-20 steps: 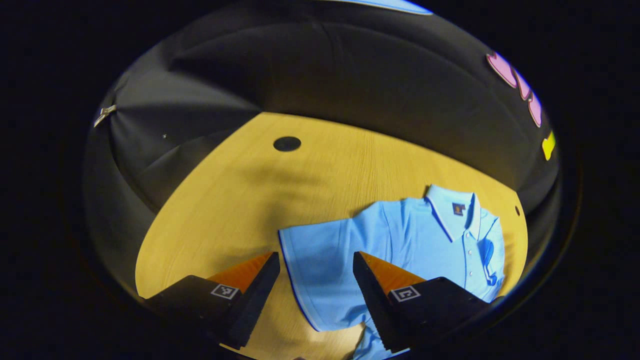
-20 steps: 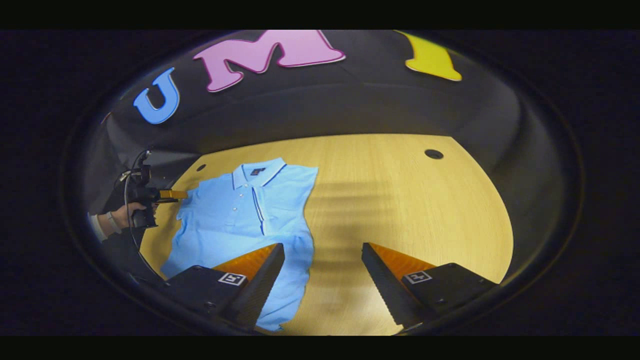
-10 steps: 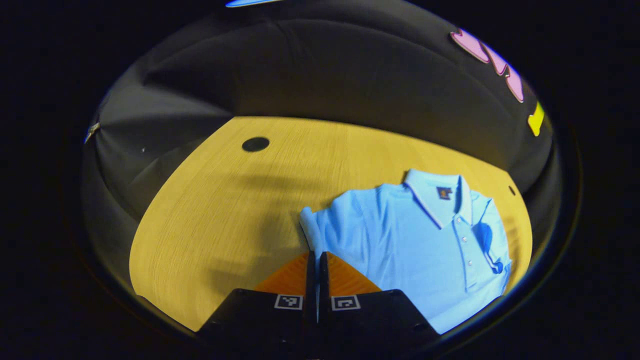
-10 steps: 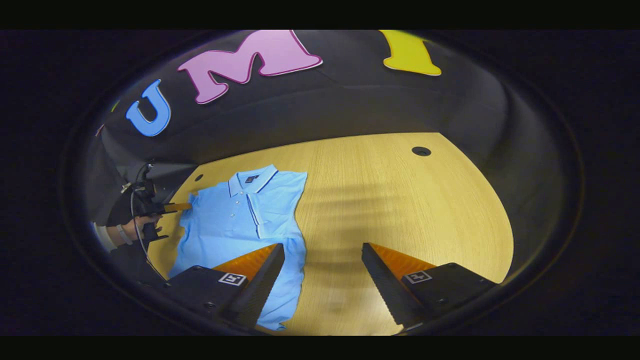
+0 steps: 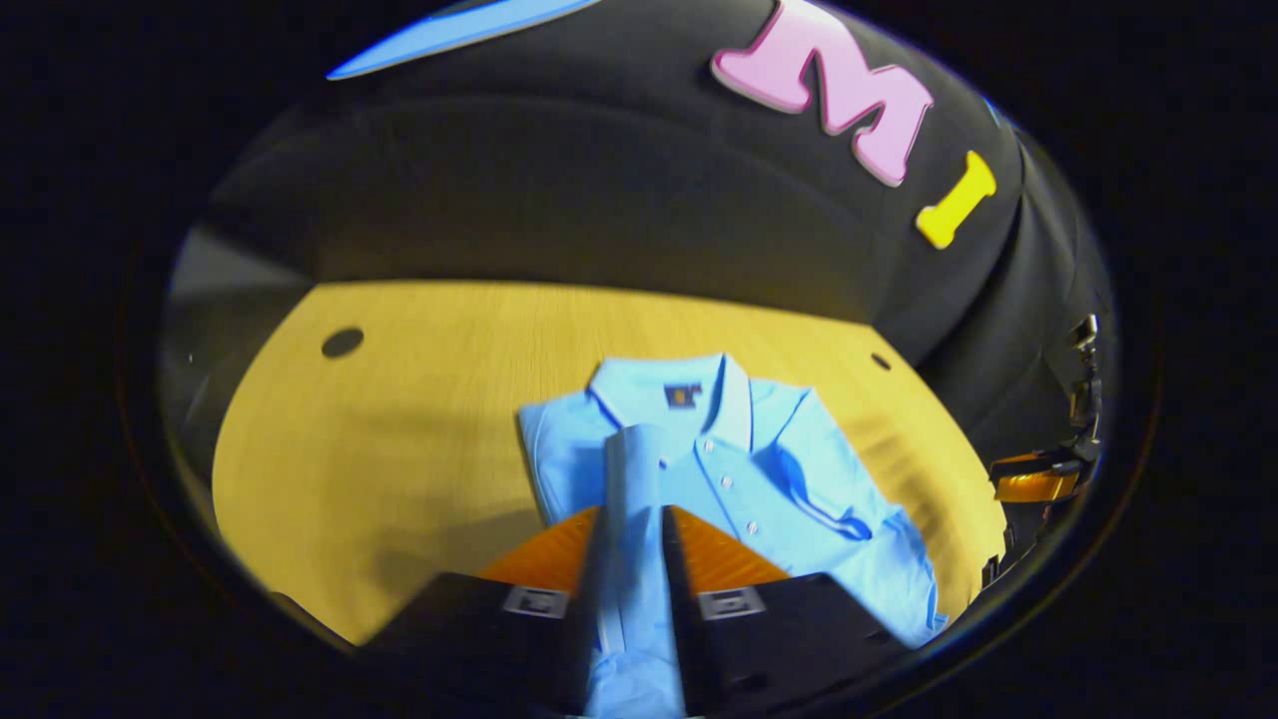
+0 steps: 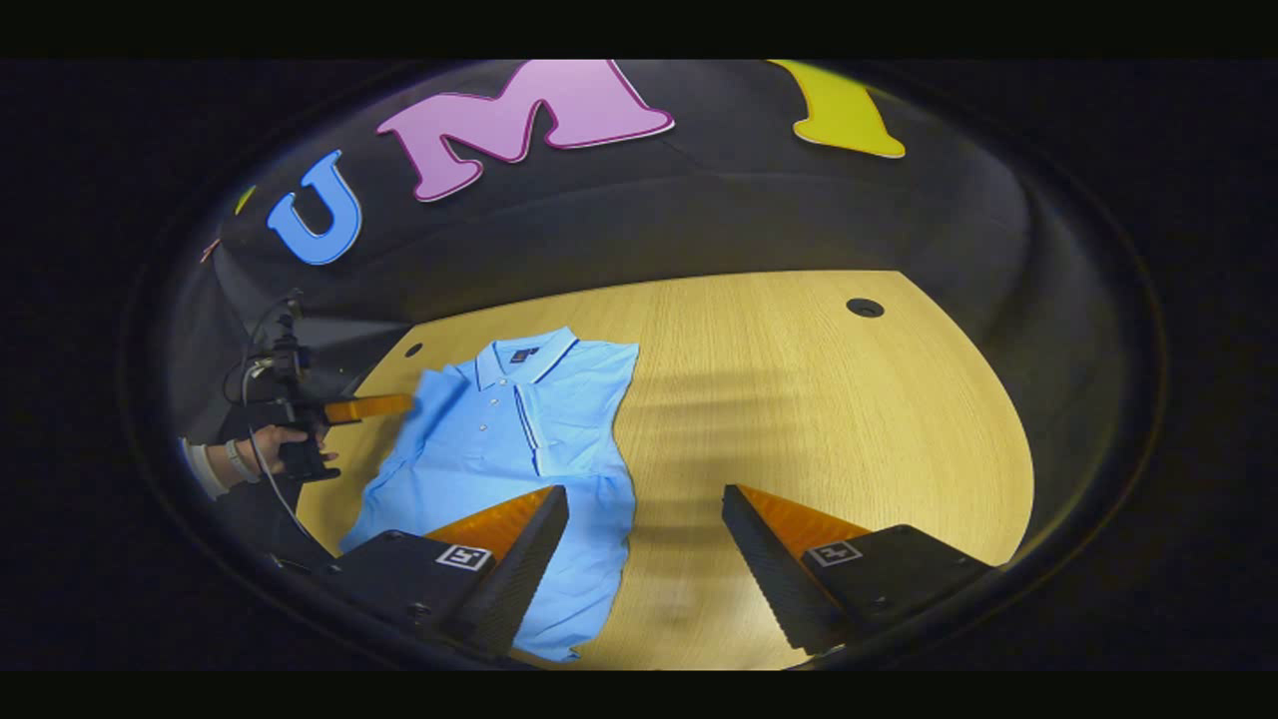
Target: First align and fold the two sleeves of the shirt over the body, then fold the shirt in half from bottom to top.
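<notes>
Nearest in the left gripper view, the left gripper point(image 5: 633, 529) has its two fingers clenched on a strip of light blue cloth, the sleeve point(image 5: 631, 499) of the light blue short-sleeved polo shirt point(image 5: 759, 469). The cloth runs up between the fingertips and lies over the shirt's chest just beyond them. Past the tips sits the collar point(image 5: 679, 384) with its small dark label, and the button placket runs off to the right of the fingers. The shirt lies flat on the pale yellow wooden table point(image 5: 399, 439), which has a dark round hole point(image 5: 341, 342) far to the left of the fingers.

In the right gripper view, the right gripper point(image 6: 644, 544) hangs with its fingers spread wide and nothing between them. The shirt's lower edge lies by the left finger, bare tabletop ahead of the right one. Farther off to the left, a hand point(image 6: 265, 449) holds the left gripper at the shirt's edge.
</notes>
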The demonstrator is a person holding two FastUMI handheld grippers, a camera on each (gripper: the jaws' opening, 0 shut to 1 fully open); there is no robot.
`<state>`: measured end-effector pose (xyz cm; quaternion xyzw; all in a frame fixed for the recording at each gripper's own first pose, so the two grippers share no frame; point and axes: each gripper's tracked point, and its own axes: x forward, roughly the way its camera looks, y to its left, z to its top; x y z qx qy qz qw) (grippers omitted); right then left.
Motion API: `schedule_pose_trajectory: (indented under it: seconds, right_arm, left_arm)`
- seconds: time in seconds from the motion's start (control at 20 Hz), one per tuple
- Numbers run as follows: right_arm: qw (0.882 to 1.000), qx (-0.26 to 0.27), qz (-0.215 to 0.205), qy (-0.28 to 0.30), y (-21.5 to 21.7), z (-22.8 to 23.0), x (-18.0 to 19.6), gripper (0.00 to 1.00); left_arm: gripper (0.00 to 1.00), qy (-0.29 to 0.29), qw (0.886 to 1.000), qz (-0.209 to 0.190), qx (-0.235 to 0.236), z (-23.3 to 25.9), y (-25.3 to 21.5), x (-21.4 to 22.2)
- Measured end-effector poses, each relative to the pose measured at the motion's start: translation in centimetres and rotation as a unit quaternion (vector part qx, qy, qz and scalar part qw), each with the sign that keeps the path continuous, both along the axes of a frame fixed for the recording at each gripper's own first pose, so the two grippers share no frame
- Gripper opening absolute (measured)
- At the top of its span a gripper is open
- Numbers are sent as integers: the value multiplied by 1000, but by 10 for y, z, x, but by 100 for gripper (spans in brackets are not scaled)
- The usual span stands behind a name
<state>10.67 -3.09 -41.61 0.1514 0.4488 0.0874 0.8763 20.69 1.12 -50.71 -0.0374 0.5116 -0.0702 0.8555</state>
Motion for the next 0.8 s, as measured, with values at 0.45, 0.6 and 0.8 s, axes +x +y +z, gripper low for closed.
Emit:
schedule_pose_trajectory:
  seconds: [0.45,0.6,0.8]
  right_arm:
    - [1000,8,20,23,14,-12,-47,98]
    - [998,8,26,48,16,-23,-83,98]
    - [996,17,27,82,30,-36,-128,98]
  left_arm:
    - [97,10,1000,11,11,64,30,-74]
    - [98,38,999,7,7,80,40,-146]
    - [97,76,996,43,1,81,47,-229]
